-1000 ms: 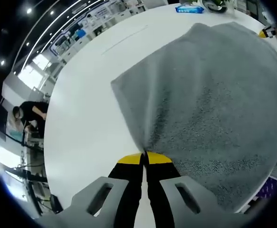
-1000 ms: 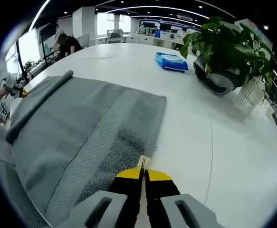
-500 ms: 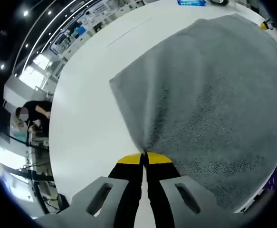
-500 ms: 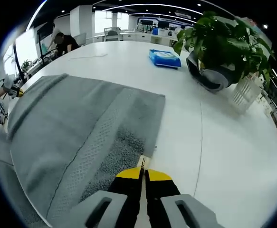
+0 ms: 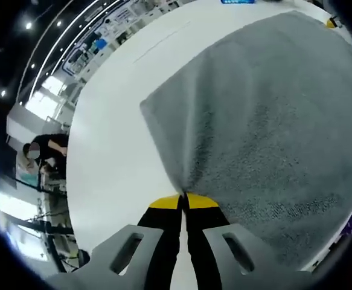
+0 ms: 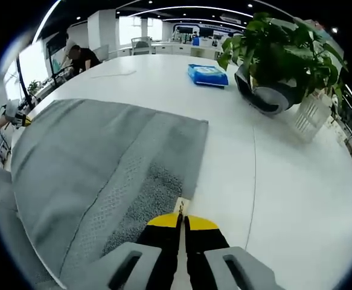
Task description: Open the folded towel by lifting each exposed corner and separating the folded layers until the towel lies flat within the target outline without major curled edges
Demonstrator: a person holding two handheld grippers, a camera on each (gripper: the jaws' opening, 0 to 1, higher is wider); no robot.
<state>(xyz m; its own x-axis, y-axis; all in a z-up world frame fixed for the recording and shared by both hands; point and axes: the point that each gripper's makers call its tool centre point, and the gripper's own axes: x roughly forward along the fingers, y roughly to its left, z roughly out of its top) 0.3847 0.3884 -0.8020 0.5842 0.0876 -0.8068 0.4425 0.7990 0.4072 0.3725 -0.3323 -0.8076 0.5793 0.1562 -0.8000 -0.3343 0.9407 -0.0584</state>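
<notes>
Left gripper [image 5: 183,197]: jaws pressed together on a corner of the grey towel [image 5: 266,121], yellow tips meeting at the fabric edge; from the pinch the towel fans out far and to the right across the white table [image 5: 112,133], with bare table to its left. In the left gripper view the yellow tip of the right gripper [image 5: 332,23] sits at the towel's far right edge.

Right gripper [image 6: 182,218]: jaws clenched on another towel [image 6: 97,163] corner, where a small label sits at the tips; the towel spreads to the left and far side, its woven band running along the right-hand edge; the left gripper [image 6: 20,119] is at the towel's far left corner.

On the table [image 6: 284,187] well beyond the towel: a blue packet [image 6: 207,75]; to its right, a potted plant [image 6: 278,60].
</notes>
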